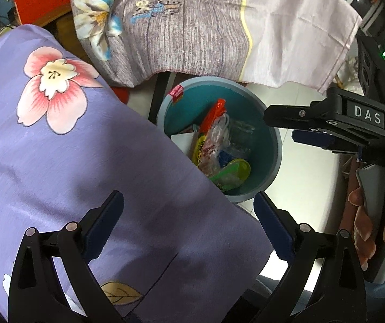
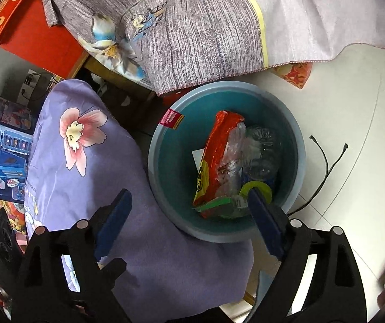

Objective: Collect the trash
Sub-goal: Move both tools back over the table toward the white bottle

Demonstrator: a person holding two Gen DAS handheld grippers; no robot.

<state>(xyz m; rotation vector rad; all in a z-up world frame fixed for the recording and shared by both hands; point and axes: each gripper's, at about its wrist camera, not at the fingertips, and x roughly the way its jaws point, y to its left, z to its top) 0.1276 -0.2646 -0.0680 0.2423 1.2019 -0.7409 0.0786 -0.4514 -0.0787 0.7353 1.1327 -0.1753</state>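
Purple floral cloth [image 2: 90, 161] beside teal bin [image 2: 165, 161] on white tiles [image 2: 340, 107].

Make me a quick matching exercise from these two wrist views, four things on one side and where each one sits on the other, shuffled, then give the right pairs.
Things:
1. red-orange snack wrapper
2. black cable
3. pink flower print
4. red label sticker

Places:
A. on the white floor, right of the bin
B. on the purple cloth
C. inside the teal bin, among other trash
D. on the bin's rim

Pairs: 1-C, 2-A, 3-B, 4-D
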